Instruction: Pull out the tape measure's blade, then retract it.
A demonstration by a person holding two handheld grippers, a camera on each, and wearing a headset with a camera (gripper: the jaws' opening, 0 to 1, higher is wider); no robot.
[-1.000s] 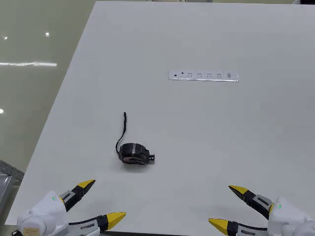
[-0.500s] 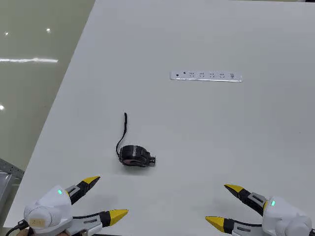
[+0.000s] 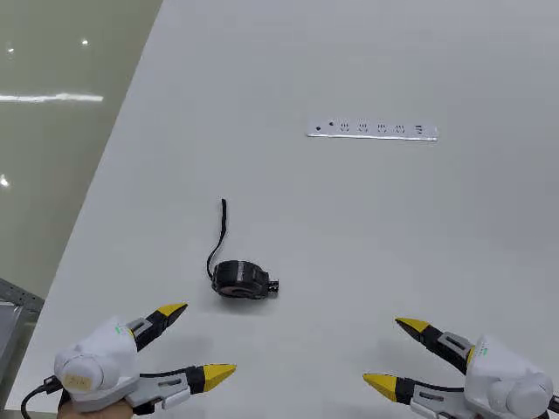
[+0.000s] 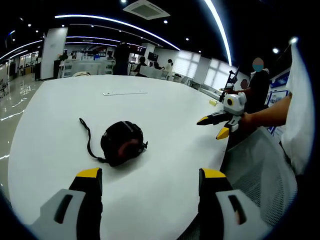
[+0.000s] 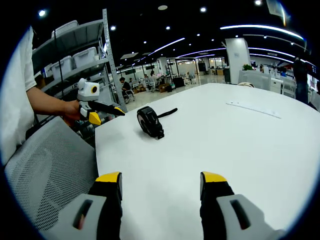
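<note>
Now: black tape measure [image 3: 239, 279] lying on the white tabletop [image 3: 349, 218], blade wound in with only its end tab at the case, thin black strap [image 3: 218, 229] trailing away toward the far side. Left gripper [image 3: 203, 340] near the front edge, jaws spread wide, holding nothing, pointed at the tape measure but apart from it. Right gripper [image 3: 386, 352] well off to the right, likewise spread and holding nothing. Farther back, white power strip [image 3: 371, 130].
</note>
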